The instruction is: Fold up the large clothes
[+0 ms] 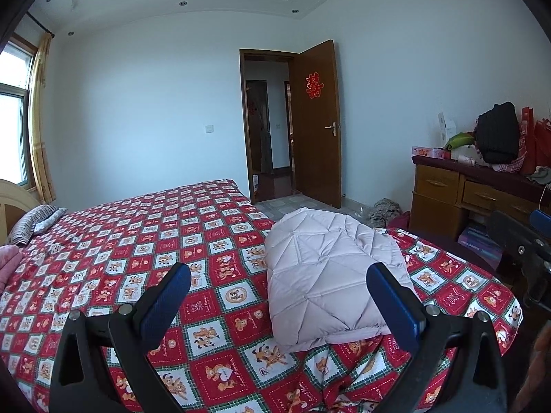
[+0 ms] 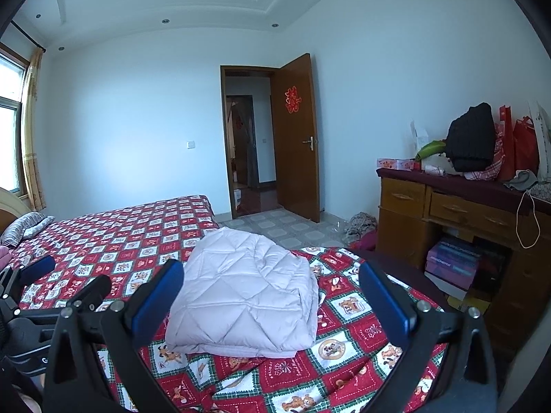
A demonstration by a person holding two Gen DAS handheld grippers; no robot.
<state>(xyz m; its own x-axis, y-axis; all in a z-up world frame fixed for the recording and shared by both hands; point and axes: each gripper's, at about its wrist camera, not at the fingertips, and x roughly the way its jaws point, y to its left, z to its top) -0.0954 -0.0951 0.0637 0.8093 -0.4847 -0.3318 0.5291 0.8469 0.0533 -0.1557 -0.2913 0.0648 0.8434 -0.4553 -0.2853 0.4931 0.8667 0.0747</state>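
Folded pale quilted jacket (image 2: 246, 292) lying on a bed (image 1: 137, 241) with a red cartoon-patterned cover.

Left gripper (image 1: 279, 296) and right gripper (image 2: 272, 292) hover above the bed's near edge, fingers spread wide, holding nothing; the jacket sits at 12 o'clock.

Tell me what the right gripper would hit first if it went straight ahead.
Probably the folded jacket on the bed. The right gripper is open and aimed at it; depth is hard to judge.

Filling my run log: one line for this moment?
left gripper open | right gripper open | quilted jacket folded on bed, untouched
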